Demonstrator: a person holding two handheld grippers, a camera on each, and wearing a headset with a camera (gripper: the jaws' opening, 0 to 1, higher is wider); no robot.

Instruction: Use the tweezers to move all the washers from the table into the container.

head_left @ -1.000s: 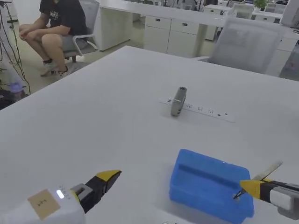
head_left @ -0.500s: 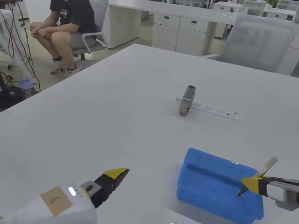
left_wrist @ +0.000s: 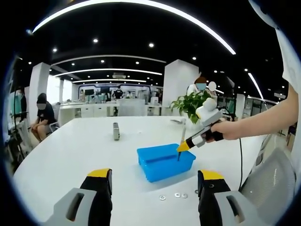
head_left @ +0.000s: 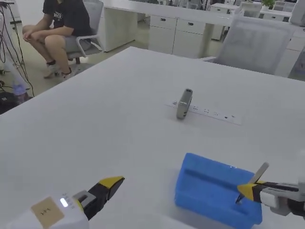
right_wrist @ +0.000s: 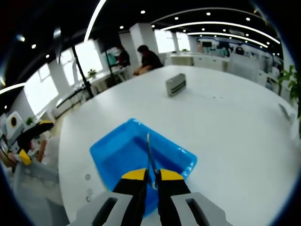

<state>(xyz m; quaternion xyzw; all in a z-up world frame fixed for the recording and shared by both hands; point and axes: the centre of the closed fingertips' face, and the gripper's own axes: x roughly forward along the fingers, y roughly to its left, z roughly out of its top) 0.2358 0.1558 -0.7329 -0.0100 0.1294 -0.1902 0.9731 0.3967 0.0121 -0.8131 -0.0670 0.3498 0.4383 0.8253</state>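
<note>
The blue container (head_left: 209, 183) sits on the white table (head_left: 119, 124), near its front right. My right gripper (head_left: 248, 191) is shut on thin metal tweezers (head_left: 259, 172), whose tip points down inside the container's right part (right_wrist: 127, 155). Whether the tip holds a washer is too small to tell. In the right gripper view the tweezers (right_wrist: 148, 150) rise from between the yellow-tipped jaws of that gripper (right_wrist: 150, 174). Three small washers (left_wrist: 177, 194) lie on the table just in front of the container (left_wrist: 164, 162). My left gripper (left_wrist: 155, 174) is open and holds nothing; it hovers low at the front left (head_left: 112, 183).
A white power strip (head_left: 209, 113) with a grey device (head_left: 183, 102) on it lies mid-table. A person (head_left: 62, 24) sits on a chair beyond the far left corner. A grey chair (head_left: 257, 43) stands behind the table. A potted plant (left_wrist: 190, 103) is off to the right.
The tweezers in my right gripper have tipped more upright and shifted slightly left over the container. The left gripper has hardly moved; the head camera wandered.
</note>
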